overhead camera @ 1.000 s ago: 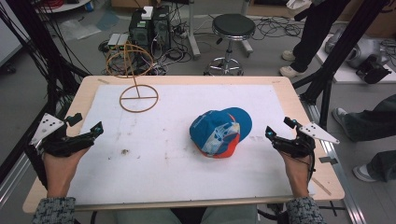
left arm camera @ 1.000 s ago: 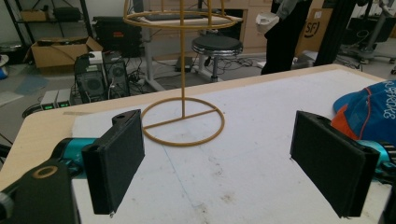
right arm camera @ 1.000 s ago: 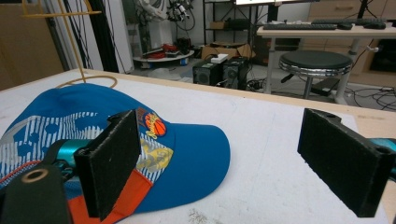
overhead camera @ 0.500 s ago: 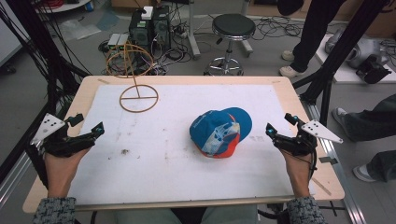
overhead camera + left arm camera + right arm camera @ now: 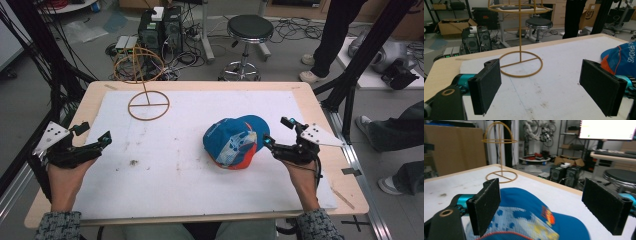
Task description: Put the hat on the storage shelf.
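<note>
A blue, white and orange cap (image 5: pixel 233 142) lies right of the middle of the white mat (image 5: pixel 170 165). A gold wire hat stand (image 5: pixel 148 104) rises from a ring base at the mat's far left. My right gripper (image 5: pixel 276 131) is open just right of the cap, with the cap (image 5: pixel 529 220) close in front of its jaws. My left gripper (image 5: pixel 93 134) is open at the mat's left edge, holding nothing. In the left gripper view the stand (image 5: pixel 520 63) is ahead and the cap (image 5: pixel 621 58) is at the right edge.
The wooden table (image 5: pixel 320 115) borders the mat. Beyond the far edge are a black stool (image 5: pixel 249 30), computer boxes (image 5: pixel 160 25) and cables on the floor. A person's legs (image 5: pixel 335 35) stand at the far right. Dark frame poles flank both sides.
My right gripper has moved left toward the cap and now sits right beside it. The left gripper has barely moved.
</note>
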